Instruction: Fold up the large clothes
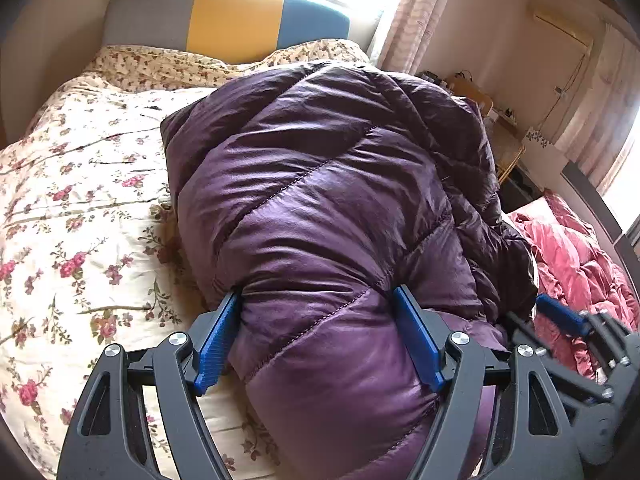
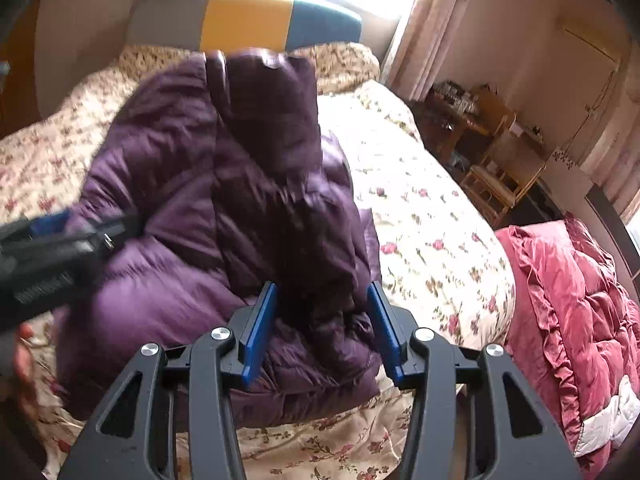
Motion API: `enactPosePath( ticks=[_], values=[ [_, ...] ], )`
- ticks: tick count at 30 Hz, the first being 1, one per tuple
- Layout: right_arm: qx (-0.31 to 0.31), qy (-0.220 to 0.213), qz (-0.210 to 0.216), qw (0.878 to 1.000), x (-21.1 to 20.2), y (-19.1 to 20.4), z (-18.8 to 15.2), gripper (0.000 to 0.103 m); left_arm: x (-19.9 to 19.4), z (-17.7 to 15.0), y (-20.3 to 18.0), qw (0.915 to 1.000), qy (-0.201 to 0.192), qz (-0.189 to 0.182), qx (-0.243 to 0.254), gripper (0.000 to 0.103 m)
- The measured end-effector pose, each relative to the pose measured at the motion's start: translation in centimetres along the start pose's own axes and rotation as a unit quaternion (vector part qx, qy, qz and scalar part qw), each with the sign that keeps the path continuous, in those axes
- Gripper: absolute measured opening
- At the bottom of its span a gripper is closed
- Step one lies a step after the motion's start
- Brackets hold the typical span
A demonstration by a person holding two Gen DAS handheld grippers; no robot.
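From the left wrist camera, a shiny purple quilted down jacket point(image 1: 332, 200) lies bunched on a cream floral-print bedspread point(image 1: 80, 208). The left gripper point(image 1: 320, 336) has its two blue-padded fingers point(image 1: 218, 340) spread wide, and a thick fold of the jacket fills the gap between them, pressing against both pads. The bulk of the jacket rises directly ahead of the gripper and leans to the right. At the lower right edge the right gripper point(image 1: 560, 316) shows against the jacket's darker side, blurred; its opening cannot be told from here. Beyond it lies a rumpled pink quilted comforter point(image 1: 576, 256). A headboard with grey, yellow and blue panels point(image 1: 228, 20) stands at the far end of the bed.

From the right wrist camera, the purple jacket point(image 2: 224, 208) sits in a heap directly ahead and to the left on the floral bedspread point(image 2: 424, 216). The right gripper point(image 2: 324, 332) has its jaws moderately apart with a puffy dark fold of the jacket between the blue fingers point(image 2: 260, 332); whether the pads actually pinch the fabric cannot be told. The left gripper point(image 2: 60, 236) enters from the left edge, blurred, against the jacket's side. The pink comforter point(image 2: 576, 312) lies at the right, and the striped headboard point(image 2: 248, 20) stands behind the jacket.
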State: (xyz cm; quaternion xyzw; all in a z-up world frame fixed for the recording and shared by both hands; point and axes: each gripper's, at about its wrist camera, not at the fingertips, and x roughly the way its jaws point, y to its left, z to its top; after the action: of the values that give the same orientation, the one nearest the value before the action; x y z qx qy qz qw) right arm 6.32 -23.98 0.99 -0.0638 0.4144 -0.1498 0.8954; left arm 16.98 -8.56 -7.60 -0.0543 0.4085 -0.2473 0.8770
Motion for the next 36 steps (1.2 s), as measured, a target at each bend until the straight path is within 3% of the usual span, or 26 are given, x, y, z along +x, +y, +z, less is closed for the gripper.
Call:
enactPosePath(
  ticks=[7,19,26,36],
  values=[
    [-0.005,-0.024,0.008,1.000,-1.5,1.1,1.6,0.045,-0.4,0.5,0.3,0.9999,-0.008,0.003,0.005,0.075],
    [-0.012,-0.028,-0.015,0.999,0.2,1.7,3.1,0.043,-1.5,2.1,1.3,0.9992,-0.036,0.017,0.007,0.075],
    [-0.020,-0.006,-0.039,0.999,3.5,1.4,3.6,0.039,-0.5,3.5,1.8,0.9987,-0.030,0.033,0.025,0.075],
    [0.008,0.028,-0.024,0.999,6.9,0.2,3.1,0.042,1.9,3.4,0.5,0.9984,-0.015,0.030,0.046,0.075]
  ],
)
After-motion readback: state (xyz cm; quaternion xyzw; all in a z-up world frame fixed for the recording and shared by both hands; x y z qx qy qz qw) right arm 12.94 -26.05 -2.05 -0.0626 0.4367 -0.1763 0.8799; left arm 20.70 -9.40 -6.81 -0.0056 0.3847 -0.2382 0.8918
